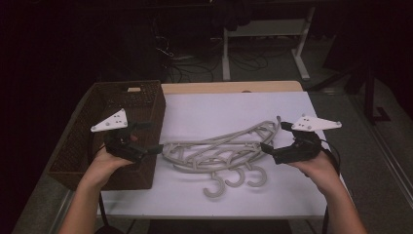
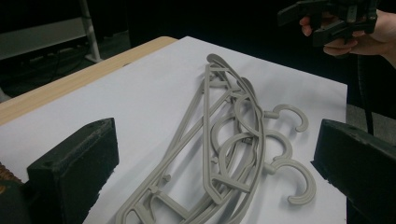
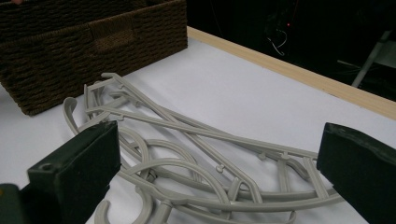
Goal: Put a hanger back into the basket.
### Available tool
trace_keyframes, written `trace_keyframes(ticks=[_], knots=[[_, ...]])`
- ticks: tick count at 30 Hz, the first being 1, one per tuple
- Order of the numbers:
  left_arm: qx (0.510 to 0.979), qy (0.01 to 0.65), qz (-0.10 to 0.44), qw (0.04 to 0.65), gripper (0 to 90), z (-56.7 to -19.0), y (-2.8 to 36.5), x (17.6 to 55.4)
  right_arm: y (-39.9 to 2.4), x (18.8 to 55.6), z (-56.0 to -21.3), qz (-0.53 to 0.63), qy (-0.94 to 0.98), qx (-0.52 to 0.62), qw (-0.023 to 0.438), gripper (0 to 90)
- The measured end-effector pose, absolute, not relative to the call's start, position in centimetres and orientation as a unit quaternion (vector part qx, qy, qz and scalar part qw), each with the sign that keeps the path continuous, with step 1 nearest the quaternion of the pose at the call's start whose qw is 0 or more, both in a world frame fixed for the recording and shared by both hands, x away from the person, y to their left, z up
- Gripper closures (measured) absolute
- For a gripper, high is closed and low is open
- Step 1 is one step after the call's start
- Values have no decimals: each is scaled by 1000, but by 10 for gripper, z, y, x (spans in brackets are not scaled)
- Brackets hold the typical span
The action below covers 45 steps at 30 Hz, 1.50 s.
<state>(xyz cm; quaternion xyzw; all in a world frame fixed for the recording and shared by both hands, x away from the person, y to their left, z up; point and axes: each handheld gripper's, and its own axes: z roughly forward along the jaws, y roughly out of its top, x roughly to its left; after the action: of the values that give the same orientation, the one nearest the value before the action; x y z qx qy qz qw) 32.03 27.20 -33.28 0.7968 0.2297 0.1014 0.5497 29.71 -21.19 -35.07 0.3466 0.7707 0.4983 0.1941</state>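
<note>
Hangers: a pile of three grey plastic clothes hangers (image 1: 221,153) lies flat on the white table top (image 1: 219,109), hooks towards the person, just beside the dark brown woven basket (image 1: 85,146).
Left gripper: the left gripper (image 1: 146,137) hovers at the pile's left end, over the basket's near corner; jaws wide apart, holding nothing.
Right gripper: the right gripper (image 1: 277,139) hovers at the pile's right end; jaws wide apart, empty.

left hand-held gripper (image 1: 146,138): black, grey triangular plate | right hand-held gripper (image 1: 276,138): same, black cable
</note>
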Motion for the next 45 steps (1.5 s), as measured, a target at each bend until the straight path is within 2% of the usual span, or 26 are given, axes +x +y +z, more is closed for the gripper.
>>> trace_keyframes(ticks=[13, 23, 30, 37, 41, 45], knots=[[804, 224, 100, 542, 0, -328, 258, 320, -217, 299, -364, 490, 774, 355, 187, 0], [810, 187, 86, 549, 0, -315, 208, 320, -224, 292, -384, 470, 782, 367, 181, 0], [825, 172, 64, 535, 0, -326, 174, 329, -231, 293, -389, 469, 779, 374, 181, 0], [845, 174, 43, 504, 76, -350, 152, 335, -233, 294, -388, 472, 776, 377, 181, 0], [859, 179, 51, 477, 165, -368, 144, 336, -235, 295, -388, 472, 774, 380, 182, 0], [866, 185, 30, 463, 270, -383, 137, 340, -236, 295, -389, 471, 774, 382, 180, 0]])
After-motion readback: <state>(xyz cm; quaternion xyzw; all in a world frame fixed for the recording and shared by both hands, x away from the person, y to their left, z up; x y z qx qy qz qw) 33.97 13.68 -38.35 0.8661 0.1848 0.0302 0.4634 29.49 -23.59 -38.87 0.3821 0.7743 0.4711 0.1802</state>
